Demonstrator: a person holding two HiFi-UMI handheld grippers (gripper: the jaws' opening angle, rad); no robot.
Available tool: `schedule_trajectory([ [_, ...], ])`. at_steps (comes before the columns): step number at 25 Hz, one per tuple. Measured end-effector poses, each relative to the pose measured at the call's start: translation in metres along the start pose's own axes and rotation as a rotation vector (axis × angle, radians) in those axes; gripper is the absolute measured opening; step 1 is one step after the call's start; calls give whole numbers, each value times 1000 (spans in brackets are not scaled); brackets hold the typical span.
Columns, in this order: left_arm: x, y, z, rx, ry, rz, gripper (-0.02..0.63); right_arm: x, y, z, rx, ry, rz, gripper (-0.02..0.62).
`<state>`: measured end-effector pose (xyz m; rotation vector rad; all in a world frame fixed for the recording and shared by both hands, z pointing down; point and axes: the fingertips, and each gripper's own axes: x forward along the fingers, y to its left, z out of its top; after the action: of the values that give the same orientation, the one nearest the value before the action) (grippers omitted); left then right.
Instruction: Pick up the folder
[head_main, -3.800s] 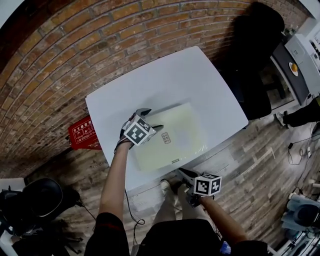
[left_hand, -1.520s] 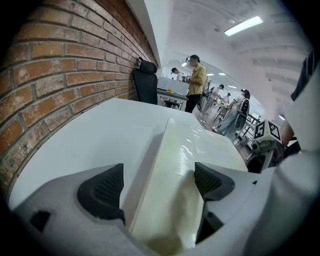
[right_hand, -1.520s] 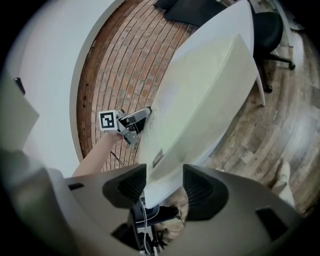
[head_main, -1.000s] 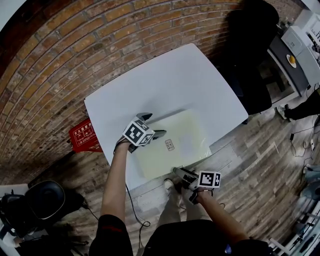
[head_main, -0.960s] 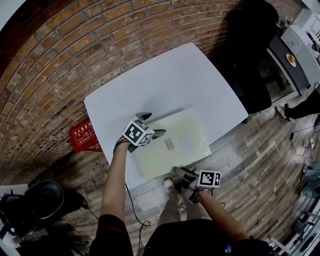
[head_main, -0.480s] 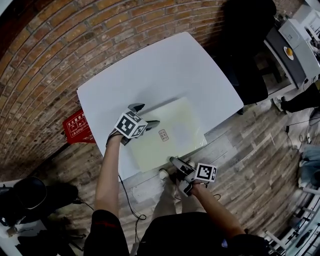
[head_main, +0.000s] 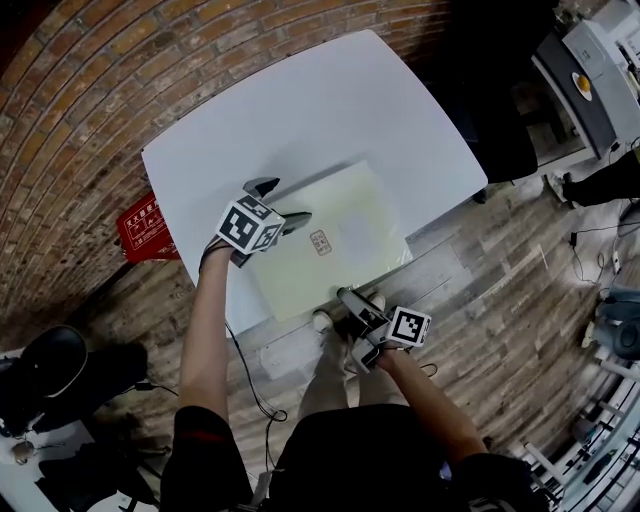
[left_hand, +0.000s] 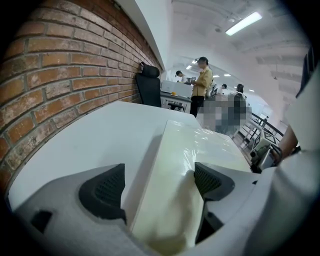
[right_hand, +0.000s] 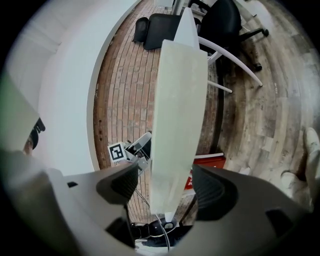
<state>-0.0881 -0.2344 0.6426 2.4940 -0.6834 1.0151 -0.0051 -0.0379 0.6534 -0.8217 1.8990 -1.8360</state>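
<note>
Right now your left gripper (head_main: 282, 202) has its jaws apart around the left edge of the pale yellow folder (head_main: 320, 240). In the left gripper view the folder (left_hand: 180, 165) runs forward from between the jaws of that gripper (left_hand: 157, 184). Its glossy top touches the right-hand jaw, while a strip of the white surface (left_hand: 100, 135) shows between the folder and the left-hand jaw. Beyond the jaws the folder stretches away along the surface, with a brick wall (left_hand: 55, 75) off to the left and a black chair (left_hand: 149, 85) far ahead. Your right gripper (head_main: 352, 300) sits at the folder's near edge, where it meets the rim of the surface (head_main: 300, 110). In the right gripper view that gripper (right_hand: 167, 185) is also released. The folder (right_hand: 177, 110) stands edge-on between its jaws, with a gap on each side, so neither pad presses it. Past those jaws, just left of the folder, you can see the left gripper's marker cube (right_hand: 116, 152). A red box (right_hand: 207, 167) shows to the right of the folder, down on the floor.
</note>
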Motion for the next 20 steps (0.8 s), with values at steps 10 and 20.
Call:
schedule_trajectory([
  [10,1,-8,-1,6,-1,0,437,-5,-14,6,33,-43,-12,310],
  [20,1,-20,-2,18,-7,-4,436,-2,-21,10,52,-60,-3,310],
])
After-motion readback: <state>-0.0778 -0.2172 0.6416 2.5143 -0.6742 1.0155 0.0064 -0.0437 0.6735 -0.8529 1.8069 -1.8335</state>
